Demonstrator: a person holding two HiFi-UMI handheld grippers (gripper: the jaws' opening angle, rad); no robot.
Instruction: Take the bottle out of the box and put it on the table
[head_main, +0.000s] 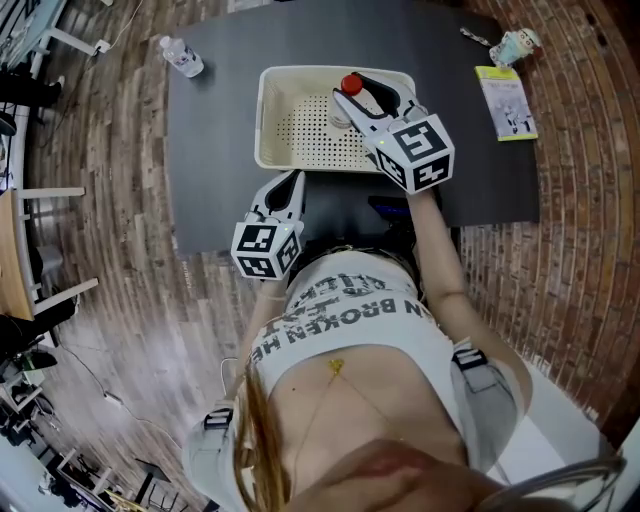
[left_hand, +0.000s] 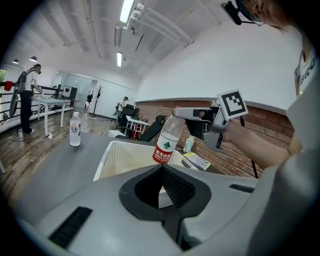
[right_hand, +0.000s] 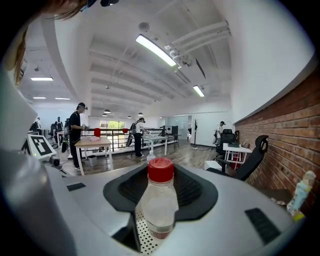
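Two grippers are in your hands, and only one carries anything. Your right gripper (head_main: 351, 92) has its jaws clamped on the bottle (right_hand: 159, 200), the pads pressing the clear shoulder just under the red cap, so they stand about as far apart as the bottle is wide. From your head camera the bottle hangs over the white perforated box (head_main: 263, 120), at about one o'clock from the box's middle. In the left gripper view it leans with its cap toward one o'clock and shows a red label. Its base is hidden there behind your other tool, so you cannot tell whether it has cleared the rim. Your left gripper (head_main: 288, 183) waits at seven o'clock from the box, near the close edge of the dark table (head_main: 215, 150). It points toward the box with its jaws drawn together and nothing between them. The box sits at your twelve o'clock in the middle of the table. A second bottle (head_main: 182, 56) with a pale cap stands well apart at ten o'clock, by the far left corner. A yellow-green booklet (head_main: 505, 102) lies at two o'clock, and a small pale container (head_main: 516, 45) stands just beyond it.
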